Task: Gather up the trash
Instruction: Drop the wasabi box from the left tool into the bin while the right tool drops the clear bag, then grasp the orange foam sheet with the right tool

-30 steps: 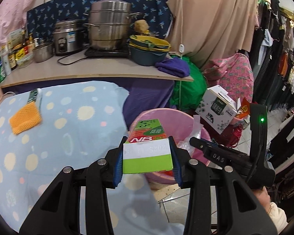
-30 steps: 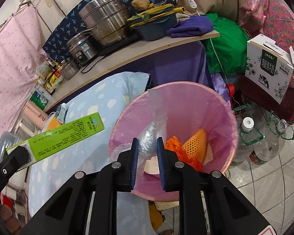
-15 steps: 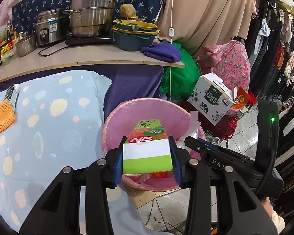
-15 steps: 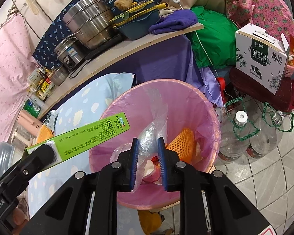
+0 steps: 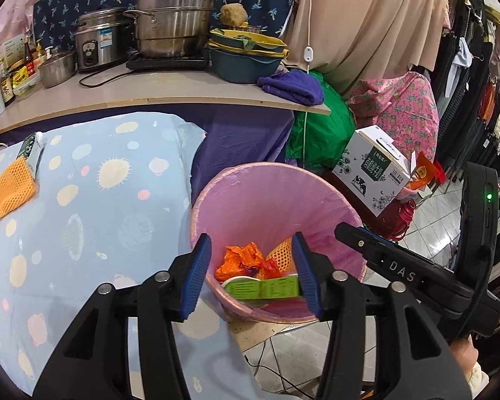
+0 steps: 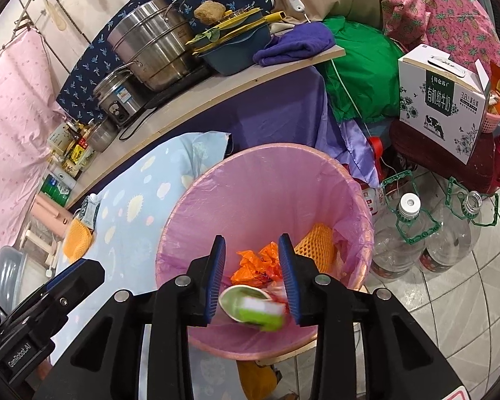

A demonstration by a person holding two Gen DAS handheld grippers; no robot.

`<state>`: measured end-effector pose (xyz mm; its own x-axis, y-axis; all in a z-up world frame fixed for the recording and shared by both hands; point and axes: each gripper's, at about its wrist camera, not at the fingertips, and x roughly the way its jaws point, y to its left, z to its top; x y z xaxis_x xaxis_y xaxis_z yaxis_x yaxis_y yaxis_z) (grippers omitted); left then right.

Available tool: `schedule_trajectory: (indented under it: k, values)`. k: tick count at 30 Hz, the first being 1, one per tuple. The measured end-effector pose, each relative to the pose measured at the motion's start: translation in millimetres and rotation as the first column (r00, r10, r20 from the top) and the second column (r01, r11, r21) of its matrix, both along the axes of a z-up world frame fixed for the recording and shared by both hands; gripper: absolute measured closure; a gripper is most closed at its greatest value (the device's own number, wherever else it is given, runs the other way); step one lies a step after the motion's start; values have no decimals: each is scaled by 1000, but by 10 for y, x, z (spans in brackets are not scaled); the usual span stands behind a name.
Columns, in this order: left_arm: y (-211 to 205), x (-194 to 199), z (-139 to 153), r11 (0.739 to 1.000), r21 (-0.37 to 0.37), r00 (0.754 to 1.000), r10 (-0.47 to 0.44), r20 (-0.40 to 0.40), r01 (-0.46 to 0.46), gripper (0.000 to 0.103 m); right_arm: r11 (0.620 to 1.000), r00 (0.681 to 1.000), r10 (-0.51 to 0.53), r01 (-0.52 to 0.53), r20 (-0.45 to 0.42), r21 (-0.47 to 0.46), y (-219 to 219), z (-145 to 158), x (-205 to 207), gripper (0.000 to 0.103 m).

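A pink-lined trash bin (image 5: 266, 180) (image 6: 260, 170) stands beside the blue spotted table. Inside it lie an orange wrapper (image 5: 240, 260) (image 6: 256, 265), an orange foam net (image 6: 316, 245), a paper cup (image 6: 236, 298) and a green box (image 5: 266, 290) (image 6: 263, 313). My left gripper (image 5: 253, 273) is open and empty over the bin's near rim. My right gripper (image 6: 253, 278) is open and empty above the bin. An orange foam net (image 5: 10, 188) (image 6: 78, 240) and a small carton (image 5: 33, 151) (image 6: 90, 210) lie on the table (image 5: 100, 233).
A counter (image 5: 150, 90) behind holds steel pots, a rice cooker, bowls and a purple cloth. A milk box (image 6: 443, 106), a green bag (image 6: 360, 76) and two plastic bottles (image 6: 403, 233) stand on the floor right of the bin.
Both grippers have opened. The green box has dropped from my left gripper into the bin, and the clear plastic bag is gone from my right gripper.
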<state>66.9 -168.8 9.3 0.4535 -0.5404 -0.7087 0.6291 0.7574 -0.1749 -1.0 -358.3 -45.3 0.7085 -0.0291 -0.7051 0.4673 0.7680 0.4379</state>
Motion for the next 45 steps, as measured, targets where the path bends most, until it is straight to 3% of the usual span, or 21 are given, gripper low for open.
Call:
schedule_trajectory:
  k: [16, 20, 29, 36, 45]
  values:
    - [382, 87, 36, 996, -16, 996, 89, -1, -89, 48, 997, 998, 70, -70, 7, -21, 311, 128, 143, 70]
    - [557, 140, 37, 991, -24, 991, 132, -4, -132, 42, 994, 994, 106, -106, 7, -32, 471, 170, 224, 70]
    - [1096, 260, 28, 970, -36, 971, 239, -17, -239, 41, 977, 978, 208, -208, 0, -50, 950, 242, 507, 70]
    - [1677, 426, -43, 929, -21, 929, 369, -33, -370, 37, 950, 952, 306, -306, -13, -61, 1427, 272, 807, 70]
    - [2598, 748, -170, 830, -14, 828, 556, -69, -558, 33, 893, 896, 444, -444, -28, -76, 2172, 240, 1396, 70]
